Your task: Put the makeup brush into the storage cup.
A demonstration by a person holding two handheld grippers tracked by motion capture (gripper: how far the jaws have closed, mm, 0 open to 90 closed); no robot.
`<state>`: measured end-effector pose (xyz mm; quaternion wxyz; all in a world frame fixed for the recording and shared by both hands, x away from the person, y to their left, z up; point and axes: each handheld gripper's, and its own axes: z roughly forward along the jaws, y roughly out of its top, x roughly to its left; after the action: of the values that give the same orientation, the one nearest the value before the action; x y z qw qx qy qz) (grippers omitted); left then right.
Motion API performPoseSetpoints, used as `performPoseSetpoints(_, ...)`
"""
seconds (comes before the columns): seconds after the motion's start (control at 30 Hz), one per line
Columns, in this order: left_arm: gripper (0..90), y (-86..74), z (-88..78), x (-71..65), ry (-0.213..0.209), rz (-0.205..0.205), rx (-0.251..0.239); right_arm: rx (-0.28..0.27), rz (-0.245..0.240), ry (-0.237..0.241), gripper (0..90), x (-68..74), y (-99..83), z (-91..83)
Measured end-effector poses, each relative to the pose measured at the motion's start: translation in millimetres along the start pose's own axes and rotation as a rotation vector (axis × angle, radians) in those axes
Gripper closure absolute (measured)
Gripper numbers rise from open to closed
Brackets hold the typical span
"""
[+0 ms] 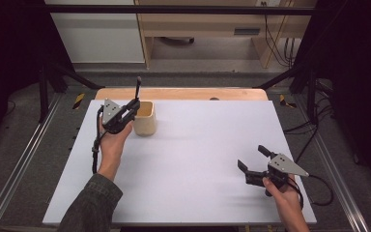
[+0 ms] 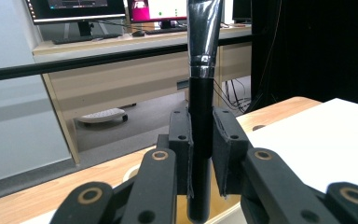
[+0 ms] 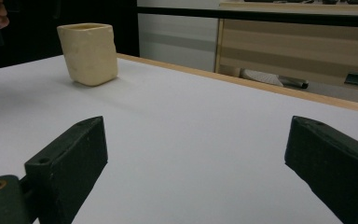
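The left gripper [image 1: 131,108] sits at the far left of the white surface [image 1: 198,145], its jaws clamped on the black handle of a brush [image 2: 200,140]. In the left gripper view the brush stands upright between the jaws, its long axis vertical. The silver ferrule and the rest of it rise above the jaws, and the butt end of the handle hangs just below them. In the high view the brush [image 1: 138,87] rises as a thin dark stick above the gripper.

Directly to the right of this gripper, touching or just beside it, stands a pale cream cup [image 1: 144,118] with an open top, upright on the surface. In the left gripper view a light rim shows under the lower end of the brush, so the handle seems to hang over or just at the cup's mouth, though I cannot tell whether it is inside yet. The likely next move, as a judgement, is a straight lowering of the brush into the cup, so the vertical line-up of handle and opening is what matters.

The right gripper [image 1: 253,162] rests at the near right, well apart from the cup [image 3: 88,53], with its jaws spread wide and nothing between them. The left hand is much the nearer one.
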<state>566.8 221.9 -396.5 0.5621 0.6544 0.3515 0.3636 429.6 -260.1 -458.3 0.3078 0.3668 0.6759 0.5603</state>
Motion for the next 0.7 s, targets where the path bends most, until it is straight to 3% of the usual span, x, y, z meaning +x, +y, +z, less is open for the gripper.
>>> performPoseSetpoints(0.7, 78.9, -10.7, 13.3, 3.1, 0.024, -0.031, -0.001, 0.005, 0.012, 0.004, 6.2, 0.5, -0.5, 1.2)
